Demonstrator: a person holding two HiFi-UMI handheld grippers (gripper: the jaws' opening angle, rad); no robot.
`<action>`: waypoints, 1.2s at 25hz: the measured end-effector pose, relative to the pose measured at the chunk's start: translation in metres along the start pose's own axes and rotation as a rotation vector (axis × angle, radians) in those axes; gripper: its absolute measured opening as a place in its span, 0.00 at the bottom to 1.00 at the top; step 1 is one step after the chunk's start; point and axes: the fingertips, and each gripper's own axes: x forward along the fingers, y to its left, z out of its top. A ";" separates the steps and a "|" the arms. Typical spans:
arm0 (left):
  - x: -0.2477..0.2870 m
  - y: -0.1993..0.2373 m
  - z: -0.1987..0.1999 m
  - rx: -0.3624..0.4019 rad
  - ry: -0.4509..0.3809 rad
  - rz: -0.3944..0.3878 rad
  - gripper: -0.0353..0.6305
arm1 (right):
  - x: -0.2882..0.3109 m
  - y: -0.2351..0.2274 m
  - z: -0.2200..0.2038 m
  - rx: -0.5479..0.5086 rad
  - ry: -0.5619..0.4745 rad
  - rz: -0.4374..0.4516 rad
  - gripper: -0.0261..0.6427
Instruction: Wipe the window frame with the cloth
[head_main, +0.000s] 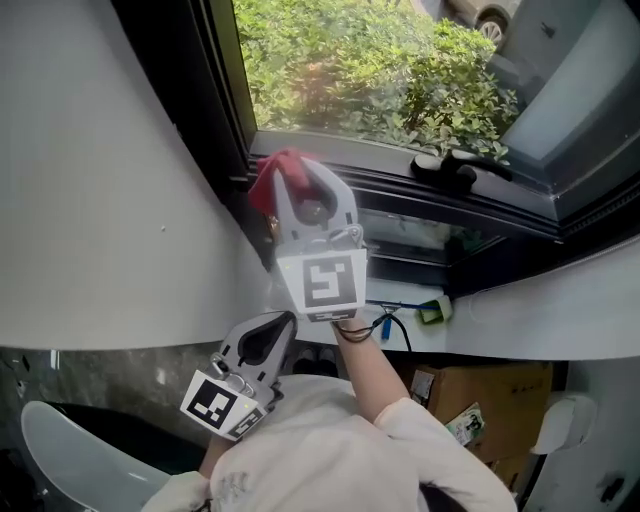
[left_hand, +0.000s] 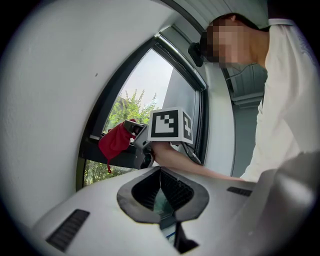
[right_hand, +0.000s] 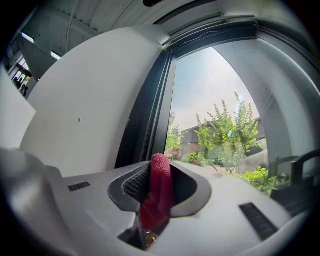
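While the right gripper (head_main: 305, 185) pinches the red cloth (head_main: 272, 180) at the lower left corner of the dark window frame (head_main: 232, 120), wiping appears to be under way rather than finished. Contact between cloth and frame cannot be confirmed from any view. No wiped or dirty stretch shows on the frame, so the extent covered cannot be judged; the bottom rail running right toward the window handle (head_main: 455, 165) is likely yet to be done. The cloth is small, soft-napped and bunched, folded over between the jaws with a loose tail hanging below. The left gripper (head_main: 262, 340) is held low and near the person, jaws pressed together on nothing.
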 end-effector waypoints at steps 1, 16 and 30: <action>0.000 0.001 0.000 -0.001 -0.001 0.005 0.07 | 0.004 0.005 -0.002 -0.001 0.005 0.013 0.18; 0.001 0.006 0.002 0.002 -0.007 0.044 0.07 | 0.026 0.010 -0.029 0.052 0.019 0.046 0.18; 0.002 0.000 0.000 0.005 -0.008 0.054 0.07 | 0.015 0.008 -0.035 0.039 -0.005 0.063 0.18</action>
